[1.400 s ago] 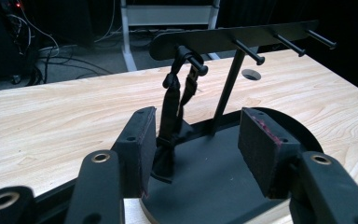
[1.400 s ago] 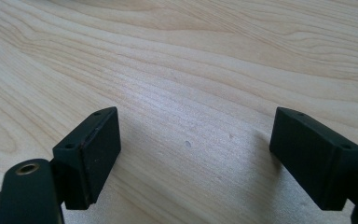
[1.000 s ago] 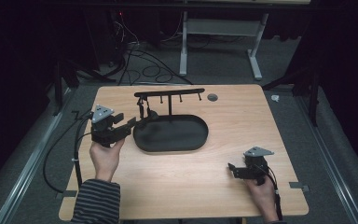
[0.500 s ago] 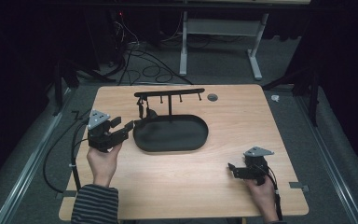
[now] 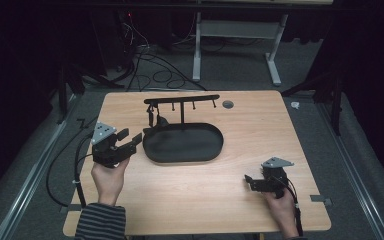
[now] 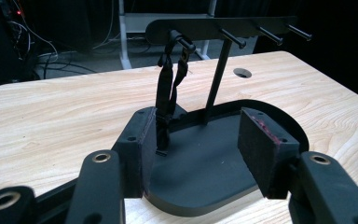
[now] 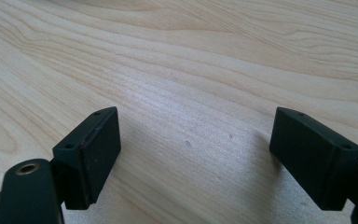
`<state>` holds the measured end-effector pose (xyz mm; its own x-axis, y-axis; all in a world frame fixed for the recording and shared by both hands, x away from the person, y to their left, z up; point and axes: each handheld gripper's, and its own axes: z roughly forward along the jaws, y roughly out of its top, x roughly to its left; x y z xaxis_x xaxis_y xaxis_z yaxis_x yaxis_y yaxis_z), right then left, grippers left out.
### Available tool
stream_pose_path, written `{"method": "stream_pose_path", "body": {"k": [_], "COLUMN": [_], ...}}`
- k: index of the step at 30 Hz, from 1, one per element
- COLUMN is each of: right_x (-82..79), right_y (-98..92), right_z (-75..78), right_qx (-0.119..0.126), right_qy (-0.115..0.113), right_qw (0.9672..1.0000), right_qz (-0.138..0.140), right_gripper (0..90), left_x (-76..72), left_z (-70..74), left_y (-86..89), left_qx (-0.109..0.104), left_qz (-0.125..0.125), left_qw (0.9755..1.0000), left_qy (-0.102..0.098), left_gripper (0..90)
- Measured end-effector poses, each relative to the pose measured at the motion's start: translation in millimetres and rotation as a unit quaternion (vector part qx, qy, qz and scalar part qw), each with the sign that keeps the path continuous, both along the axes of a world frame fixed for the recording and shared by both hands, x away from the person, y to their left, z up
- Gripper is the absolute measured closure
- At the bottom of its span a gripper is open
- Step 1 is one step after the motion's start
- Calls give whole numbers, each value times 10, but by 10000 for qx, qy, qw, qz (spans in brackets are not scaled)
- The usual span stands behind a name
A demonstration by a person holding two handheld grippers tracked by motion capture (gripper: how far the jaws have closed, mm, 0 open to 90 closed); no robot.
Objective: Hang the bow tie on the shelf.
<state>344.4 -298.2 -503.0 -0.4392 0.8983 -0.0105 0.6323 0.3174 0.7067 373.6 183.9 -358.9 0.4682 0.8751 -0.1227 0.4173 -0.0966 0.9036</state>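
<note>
left gripper (image 5: 130,141): jaws spread, gripping nothing, just beside the left end of the black oval tray (image 5: 202,150) | strap (image 6: 168,93): hanging from a peg of the rack (image 5: 181,99) | right gripper (image 5: 250,181): jaws apart, empty, over bare table (image 5: 260,125) | writing: none legible

Pale wooden surface (image 5: 240,150), grommet hole (image 5: 227,104) near far edge; bears black oval tray (image 5: 185,146) with hook rack (image 5: 181,99) rising from it.

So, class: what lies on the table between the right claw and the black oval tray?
Nothing: in the high view, bare wood separates the right claw from the tray.
</note>
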Motion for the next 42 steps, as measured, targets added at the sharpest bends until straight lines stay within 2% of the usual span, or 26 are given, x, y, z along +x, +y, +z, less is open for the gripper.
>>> {"method": "stream_pose_path", "body": {"k": [8,15,18,21,29,42], "right_x": [0,0,1,1,1,0], "right_y": [0,0,0,-1,-1,0], "right_z": [0,0,0,0,0,0], "right_qx": [1,0,-2,-4,-5,-1], "right_qy": [0,-1,-4,-5,-5,-1], "right_qw": [10000,10000,10000,10000,10000,10000], "right_qz": [-2,0,8,5,6,1], "right_gripper": [176,176,176,176,176,175], "left_x": [-38,-82,-101,-134,-202,-268], "left_z": [-59,-58,-60,-60,-66,-170], "left_y": [10,15,27,26,22,-30], "left_qx": [-33,-41,-154,-174,-173,-221], "left_qz": [-11,-27,-68,-111,-165,-238], "left_qw": [10000,10000,9998,9998,9997,9993], "left_qy": [63,48,73,71,68,190], "left_gripper": [469,468,467,466,465,456]}}
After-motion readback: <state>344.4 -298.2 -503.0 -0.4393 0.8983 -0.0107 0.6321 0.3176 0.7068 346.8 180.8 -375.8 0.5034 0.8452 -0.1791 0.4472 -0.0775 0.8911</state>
